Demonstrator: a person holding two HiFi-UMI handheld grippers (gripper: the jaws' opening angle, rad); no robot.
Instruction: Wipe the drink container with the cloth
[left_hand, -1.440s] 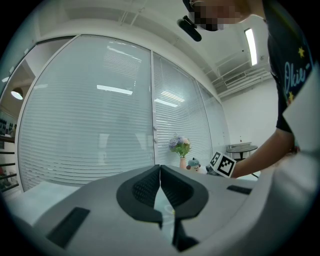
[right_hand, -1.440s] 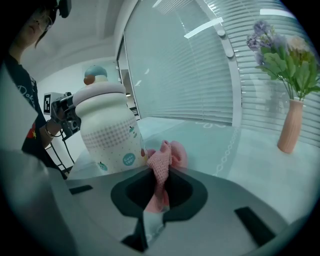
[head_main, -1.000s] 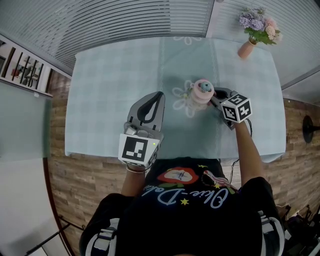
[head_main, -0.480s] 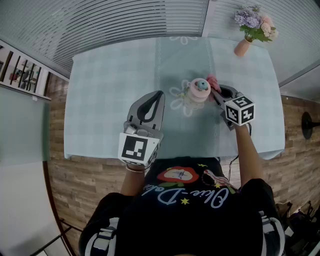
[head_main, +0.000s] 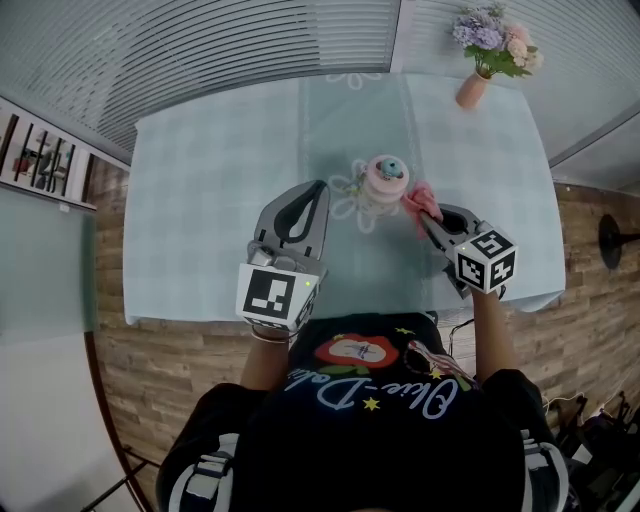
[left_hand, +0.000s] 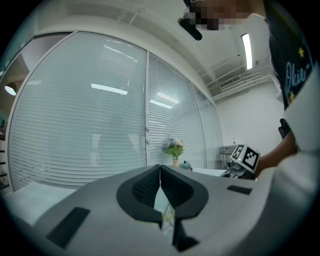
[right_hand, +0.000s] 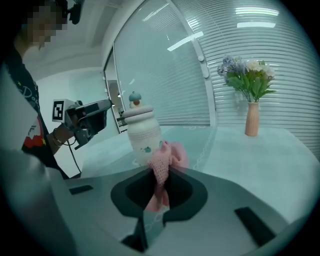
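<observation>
**Drink container**: pale body, lid topped with a small figure. It stands upright near the middle of the desk.

**Cloth**: pink knit, bunched just beside the container's right flank. Contact cannot be told.

**Right tool**: jaws clamped on the cloth.

**Left tool**: jaws together with nothing between them, held left of the container and apart from it.

**Flower vase**: at the far desk corner, not involved.

**Status (judged):** the cloth is in hand and at the container. Wiping is at most partial, with the far side, left side and lid probably still to do. Nothing steadies the container.

Cursive lettering on the black shirt starts "Oli", rest unclear.
</observation>
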